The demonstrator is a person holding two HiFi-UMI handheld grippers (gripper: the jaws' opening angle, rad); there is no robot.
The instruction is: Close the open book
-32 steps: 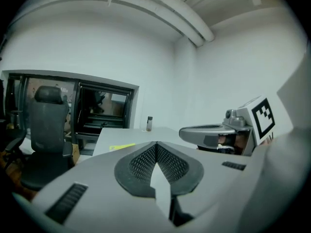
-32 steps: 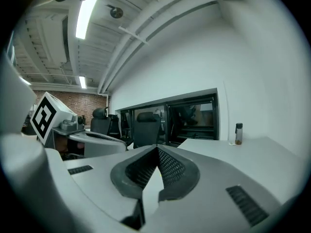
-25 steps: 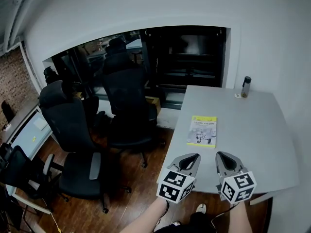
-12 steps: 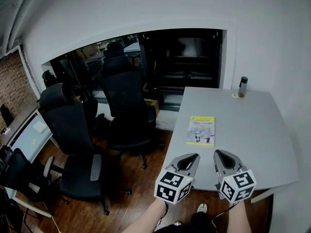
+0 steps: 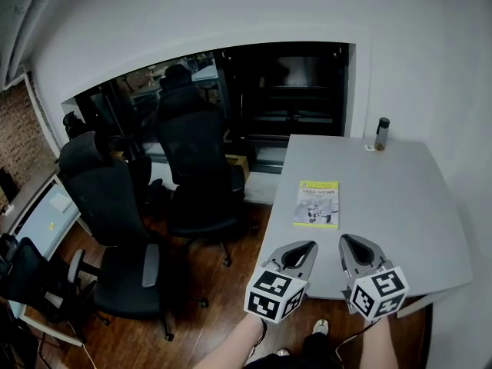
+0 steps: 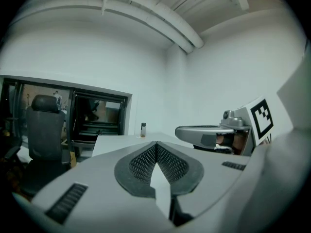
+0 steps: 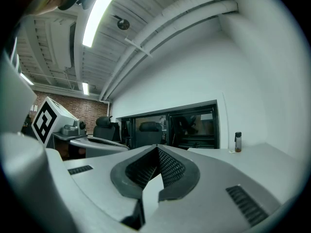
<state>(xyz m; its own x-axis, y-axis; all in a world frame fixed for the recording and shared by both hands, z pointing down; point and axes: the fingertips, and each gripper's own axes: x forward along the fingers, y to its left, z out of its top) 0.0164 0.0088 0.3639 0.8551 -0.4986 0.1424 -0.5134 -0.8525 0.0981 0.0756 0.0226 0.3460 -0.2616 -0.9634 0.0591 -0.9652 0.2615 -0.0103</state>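
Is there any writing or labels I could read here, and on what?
Book cover: a title line near the top, too blurred to read.
Bottle: no label readable.
Cubes on left tool and right tool: black-and-white square patterns, no letters.
Nothing here reads clearly.

No lettering is readable; the print on the yellow cover of the book (image 5: pixel 317 204) is too small.

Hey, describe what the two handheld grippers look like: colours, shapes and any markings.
Both the left gripper and the right gripper have smooth light-grey shells tapering to a point, with dark mesh-textured pads lining the jaws. Each carries a white cube printed with black square markers. No sleeves show at the wrists.
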